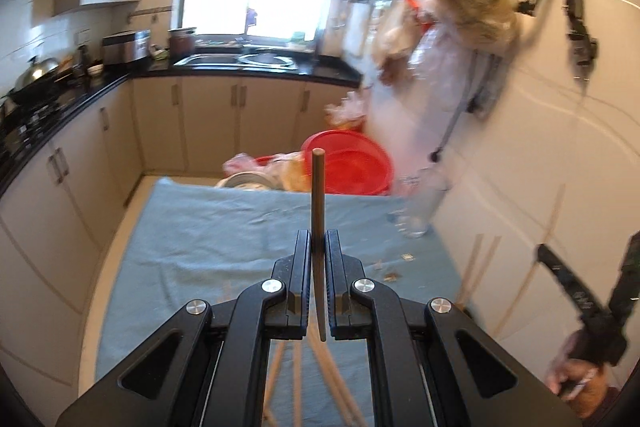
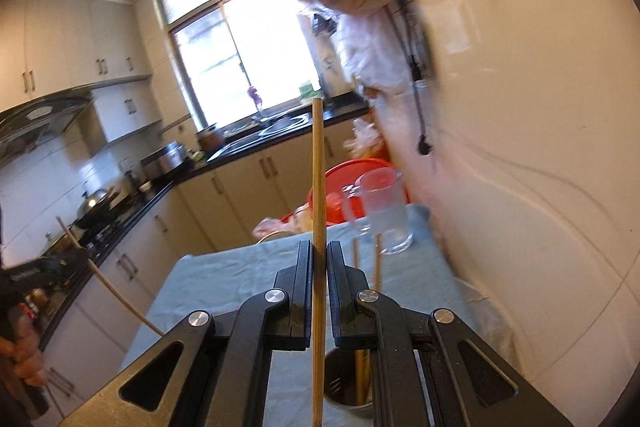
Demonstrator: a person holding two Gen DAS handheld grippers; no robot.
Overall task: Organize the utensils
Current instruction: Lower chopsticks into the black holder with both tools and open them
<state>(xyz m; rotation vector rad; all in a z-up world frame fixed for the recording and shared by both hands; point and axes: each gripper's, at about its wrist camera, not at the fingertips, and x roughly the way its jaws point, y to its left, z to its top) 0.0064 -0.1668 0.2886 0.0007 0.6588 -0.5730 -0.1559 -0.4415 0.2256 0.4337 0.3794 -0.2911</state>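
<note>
I am pinching one chopstick (image 2: 317,195) in my right gripper (image 2: 319,259) and another chopstick (image 1: 318,195) in my left gripper (image 1: 318,247), keeping each upright while steering toward the holder cup (image 2: 352,393) without knocking its chopsticks.

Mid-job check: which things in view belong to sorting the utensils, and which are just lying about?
Part of the job:
- chopstick in the left gripper
- chopstick in the right gripper
- dark holder cup with chopsticks standing in it
- loose chopsticks by the wall

Lying about:
- glass jug
- red basin
- hanging bags
</note>
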